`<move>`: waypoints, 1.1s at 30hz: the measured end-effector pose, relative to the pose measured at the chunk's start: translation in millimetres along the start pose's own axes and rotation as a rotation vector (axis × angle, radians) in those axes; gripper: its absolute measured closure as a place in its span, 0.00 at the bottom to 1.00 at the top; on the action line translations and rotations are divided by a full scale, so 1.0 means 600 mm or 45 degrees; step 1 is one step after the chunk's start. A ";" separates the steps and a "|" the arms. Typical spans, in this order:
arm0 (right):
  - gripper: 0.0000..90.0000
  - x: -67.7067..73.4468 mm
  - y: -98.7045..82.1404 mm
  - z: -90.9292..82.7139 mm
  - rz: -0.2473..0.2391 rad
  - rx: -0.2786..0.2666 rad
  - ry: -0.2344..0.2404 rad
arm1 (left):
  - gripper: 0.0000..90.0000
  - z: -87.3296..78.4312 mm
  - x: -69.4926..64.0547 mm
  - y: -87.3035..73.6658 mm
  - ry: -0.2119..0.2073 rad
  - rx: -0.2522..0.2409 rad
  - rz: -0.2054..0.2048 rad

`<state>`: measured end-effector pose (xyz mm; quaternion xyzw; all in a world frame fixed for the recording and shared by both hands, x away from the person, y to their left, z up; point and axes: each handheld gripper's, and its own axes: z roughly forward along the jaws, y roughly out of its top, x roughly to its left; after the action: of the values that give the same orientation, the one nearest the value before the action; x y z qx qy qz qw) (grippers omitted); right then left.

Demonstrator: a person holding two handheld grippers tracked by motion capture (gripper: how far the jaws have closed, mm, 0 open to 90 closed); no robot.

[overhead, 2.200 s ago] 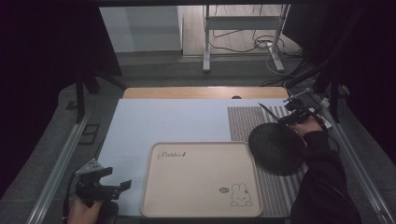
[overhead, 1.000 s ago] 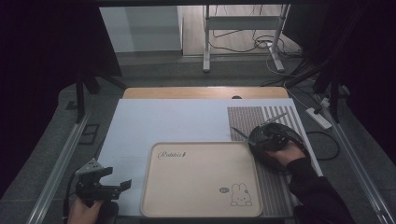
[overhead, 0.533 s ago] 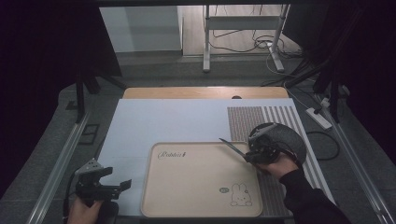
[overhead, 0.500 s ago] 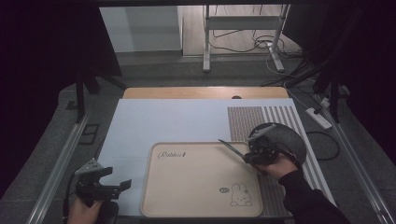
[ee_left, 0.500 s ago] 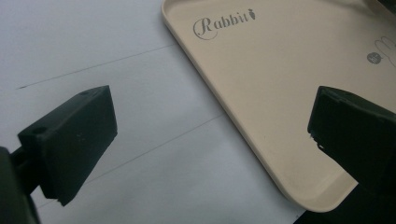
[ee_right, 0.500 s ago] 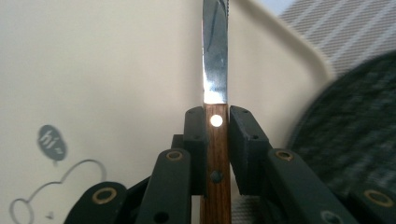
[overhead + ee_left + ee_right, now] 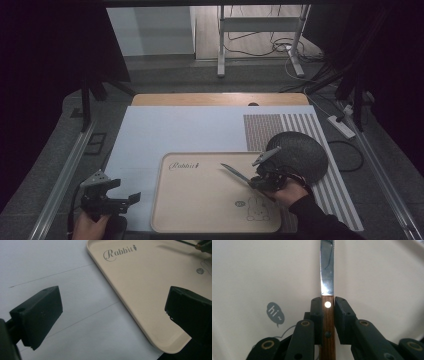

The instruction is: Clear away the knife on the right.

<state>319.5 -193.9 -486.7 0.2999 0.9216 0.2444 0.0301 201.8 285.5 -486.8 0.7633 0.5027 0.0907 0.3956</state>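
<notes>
Right gripper view: the right claw clamps a knife by its wooden handle above the tray; the left claw gapes empty.

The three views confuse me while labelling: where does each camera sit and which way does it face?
High view: above the table, looking forward and down; both hands show, the right gripper over the beige rabbit-print tray.
Left gripper view: rides the open left gripper, facing the tray's corner.
Right gripper view: looks along jaws clamping the wooden-handled knife.
Shared: tray in all views.
</notes>
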 end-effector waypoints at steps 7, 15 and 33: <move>0.85 0.013 -0.006 0.017 -0.023 0.062 -0.002 | 0.02 0.000 0.000 0.000 0.000 0.001 0.002; 0.83 0.013 0.003 -0.002 -0.024 0.010 0.016 | 0.02 0.001 0.000 0.000 0.000 0.001 0.002; 0.99 0.010 0.023 0.036 -0.162 0.115 0.004 | 0.02 0.001 -0.002 0.000 0.006 0.007 0.010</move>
<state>326.3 -171.6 -498.6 0.2414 0.9489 0.2008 0.0306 201.9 284.3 -486.8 0.7660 0.5010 0.0928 0.3919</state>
